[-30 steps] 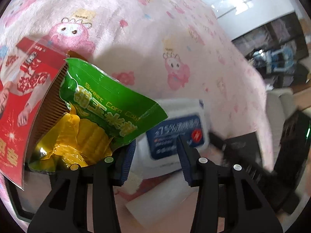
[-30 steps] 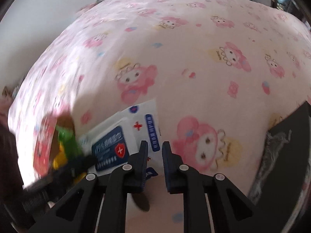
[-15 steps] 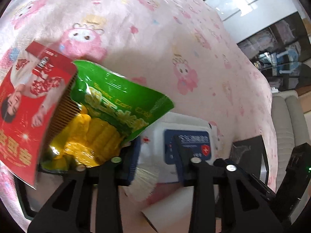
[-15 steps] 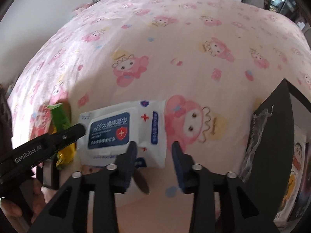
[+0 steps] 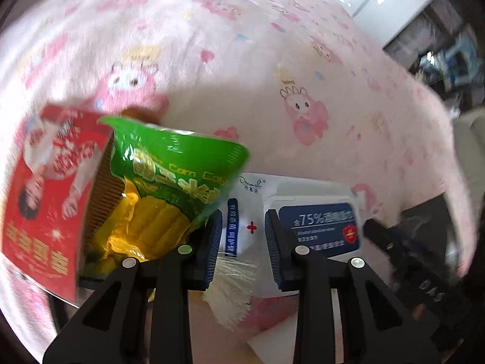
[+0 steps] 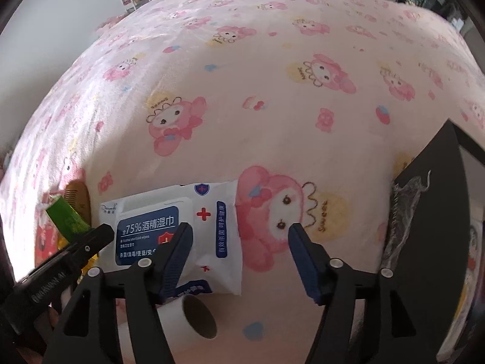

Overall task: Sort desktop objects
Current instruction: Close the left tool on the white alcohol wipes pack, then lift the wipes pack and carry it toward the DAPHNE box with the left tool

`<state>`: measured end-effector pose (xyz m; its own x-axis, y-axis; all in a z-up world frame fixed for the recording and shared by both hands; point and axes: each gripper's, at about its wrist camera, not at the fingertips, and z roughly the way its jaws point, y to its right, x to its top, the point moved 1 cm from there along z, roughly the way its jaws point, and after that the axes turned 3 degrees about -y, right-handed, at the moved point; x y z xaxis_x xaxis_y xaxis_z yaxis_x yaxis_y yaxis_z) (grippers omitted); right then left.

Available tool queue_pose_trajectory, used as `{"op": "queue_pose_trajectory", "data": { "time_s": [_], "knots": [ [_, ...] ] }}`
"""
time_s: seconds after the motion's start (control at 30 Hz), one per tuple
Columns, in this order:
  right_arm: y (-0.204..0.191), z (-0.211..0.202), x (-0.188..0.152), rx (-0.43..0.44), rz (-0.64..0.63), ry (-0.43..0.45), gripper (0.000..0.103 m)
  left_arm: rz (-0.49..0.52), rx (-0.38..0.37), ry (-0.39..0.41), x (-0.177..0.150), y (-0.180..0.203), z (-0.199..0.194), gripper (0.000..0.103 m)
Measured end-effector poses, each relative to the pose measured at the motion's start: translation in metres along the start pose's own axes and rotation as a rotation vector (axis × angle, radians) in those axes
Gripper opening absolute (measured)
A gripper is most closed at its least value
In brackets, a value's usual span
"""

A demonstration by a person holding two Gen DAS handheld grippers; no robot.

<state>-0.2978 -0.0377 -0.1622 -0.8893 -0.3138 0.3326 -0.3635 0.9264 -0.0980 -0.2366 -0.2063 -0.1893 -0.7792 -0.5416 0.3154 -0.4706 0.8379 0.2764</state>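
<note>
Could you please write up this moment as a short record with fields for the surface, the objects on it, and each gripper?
surface: pink cartoon-print cloth
wet wipes pack: lying flat, label up
sweet corn packet: green and yellow, against a red box
wooden comb: behind the corn packet
paper roll: on its side, nearest the cameras
left gripper: jaws narrow, over the wipes' end; grip unclear
right gripper: jaws just opening, nothing gripped
black bag: at the right edge

White wipes pack [image 6: 169, 227] flat beside green corn packet [image 5: 169, 188]
</note>
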Motion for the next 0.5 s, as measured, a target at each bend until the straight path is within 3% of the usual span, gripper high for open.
{"op": "queue_pose_trajectory", "data": {
  "time_s": [0.1,0.17,0.23,0.3,0.4,0.5],
  "knots": [
    [-0.001,-0.002,0.001,-0.055,-0.010,0.010,0.063,0.012,0.017,0.003,0.000,0.002,0.001,0.029],
    [0.000,0.004,0.000,-0.057,-0.012,-0.012,0.063,0.001,-0.015,-0.009,0.001,-0.001,0.004,0.030],
    [0.003,0.013,-0.002,-0.056,0.002,-0.049,0.063,-0.005,-0.069,-0.022,0.001,-0.002,0.006,0.060],
    [0.008,0.019,-0.004,-0.048,0.028,-0.068,0.064,0.032,-0.085,-0.023,-0.001,0.007,0.007,0.073],
    [0.020,0.026,-0.005,0.028,0.112,-0.106,0.064,0.061,-0.057,-0.026,-0.002,0.011,0.011,0.074],
    [0.029,0.022,-0.009,0.125,0.165,-0.116,0.064,0.031,-0.089,-0.037,-0.001,0.005,0.010,0.074]
  ]
}}
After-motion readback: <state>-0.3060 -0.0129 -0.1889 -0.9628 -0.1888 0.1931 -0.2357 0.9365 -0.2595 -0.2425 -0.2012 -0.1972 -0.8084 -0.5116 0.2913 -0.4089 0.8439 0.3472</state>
